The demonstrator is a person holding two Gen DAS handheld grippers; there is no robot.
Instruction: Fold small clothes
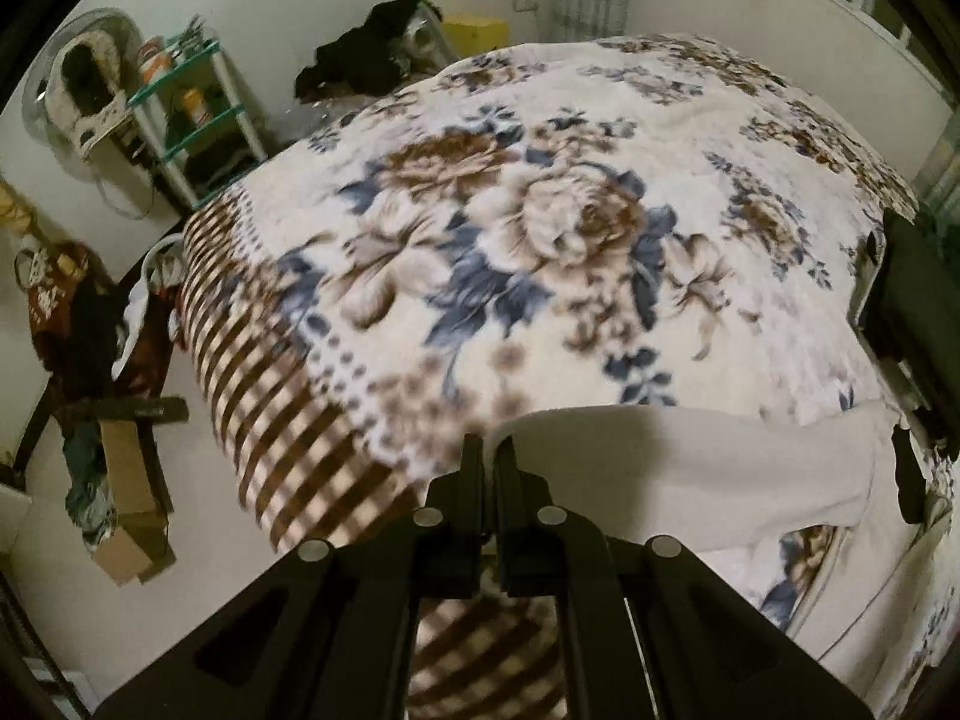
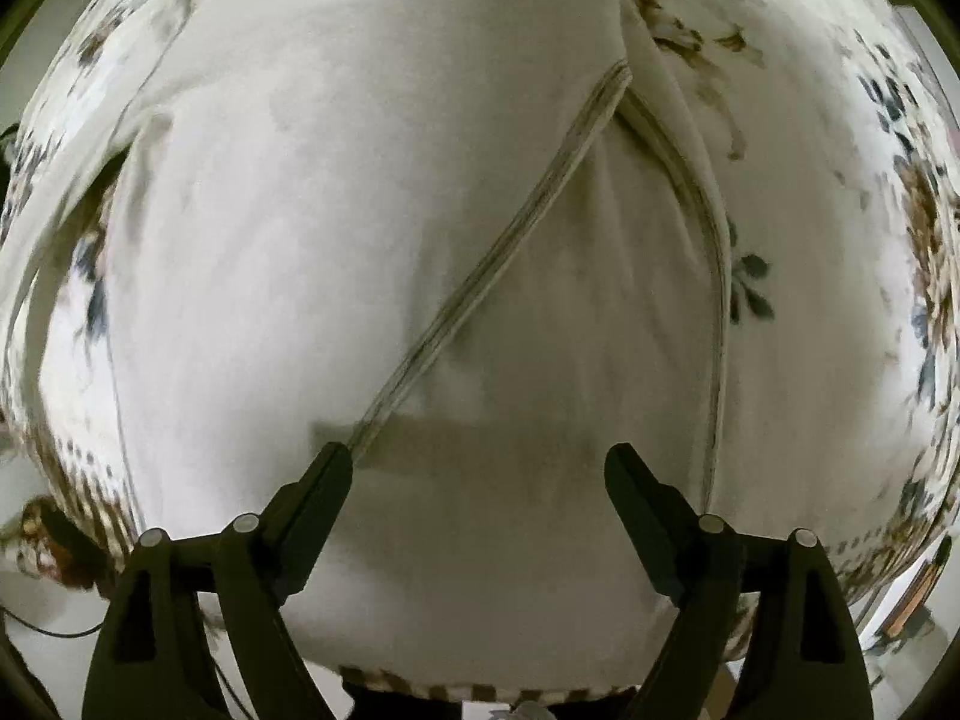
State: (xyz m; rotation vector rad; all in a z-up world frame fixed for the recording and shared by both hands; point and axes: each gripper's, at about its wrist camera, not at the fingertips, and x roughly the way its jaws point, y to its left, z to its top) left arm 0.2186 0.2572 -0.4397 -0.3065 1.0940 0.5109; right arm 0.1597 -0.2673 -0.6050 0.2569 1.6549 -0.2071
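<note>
**Fold begun, most of it still ahead**

My left claw [image 1: 489,450] is clenched, its two fingers nearly together, and the edge of the white garment [image 1: 690,462] comes right up to its tips. I judge it is pinching that edge, though the cloth between the pads is hidden from me. The white cloth runs off to my right from the tips, lying on the floral blanket [image 1: 540,228] that fills everything ahead of the claw.

My right claw [image 2: 477,459] is released, jaws spread wide, hovering over the same garment [image 2: 360,210], which spreads out ahead of it and beneath it. A ribbed band [image 2: 498,252] runs diagonally from just ahead of my left fingertip [image 2: 333,468] up and away to the right, where it meets a second band curving back down toward the right fingertip. To me this reads as a neckline, or a hem turned over; I cannot tell which.

As I judge it, the garment is laid out and roughly flat, with perhaps one edge in hand. No tidy folded packet exists yet. Left to do: grip with the right, bring the sides over, and square it up.
</note>
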